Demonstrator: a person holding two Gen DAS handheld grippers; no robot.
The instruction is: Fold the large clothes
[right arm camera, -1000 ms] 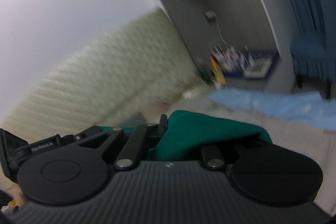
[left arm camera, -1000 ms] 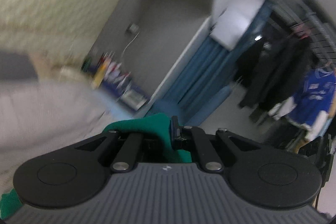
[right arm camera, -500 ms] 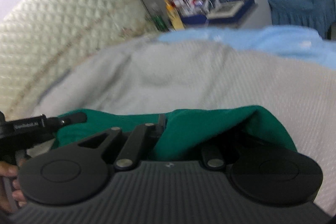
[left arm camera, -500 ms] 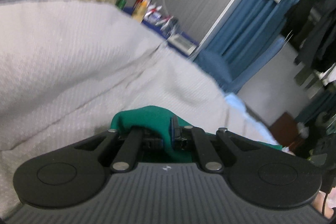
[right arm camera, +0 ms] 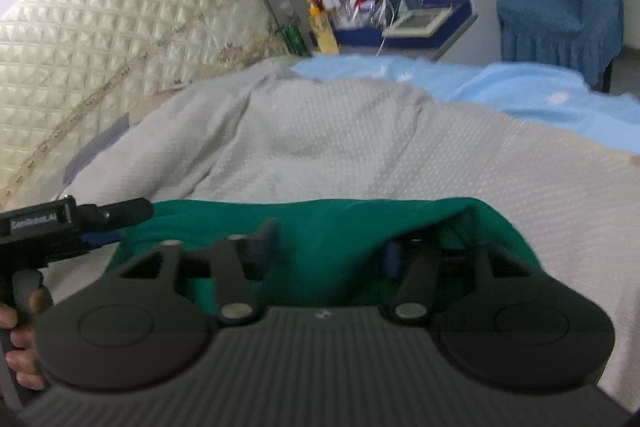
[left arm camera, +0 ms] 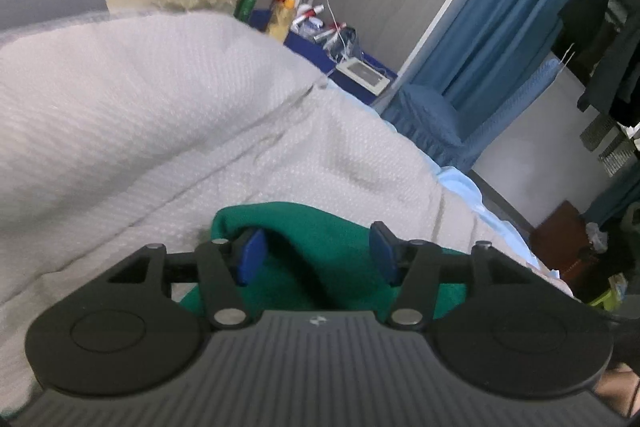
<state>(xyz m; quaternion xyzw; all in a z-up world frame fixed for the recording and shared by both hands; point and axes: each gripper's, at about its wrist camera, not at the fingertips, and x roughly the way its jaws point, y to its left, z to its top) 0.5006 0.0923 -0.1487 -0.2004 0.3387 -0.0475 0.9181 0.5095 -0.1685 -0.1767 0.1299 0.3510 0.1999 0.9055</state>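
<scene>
A green garment lies on the white textured bedspread. In the left wrist view my left gripper is open, its blue pads spread with a fold of the green cloth lying loose between them. In the right wrist view the same green garment stretches across the bed, and my right gripper is open over it, its right finger under a flap of cloth. The left gripper shows at the left edge of the right wrist view, at the garment's left end.
A quilted cream headboard stands behind the bed. A light blue sheet lies at the far right side. A dark blue nightstand with bottles and a blue-covered chair stand beyond. Clothes hang on a rack.
Both grippers came down to the bed with the green garment, then opened and let go of it. The cloth now rests on the bedspread.
</scene>
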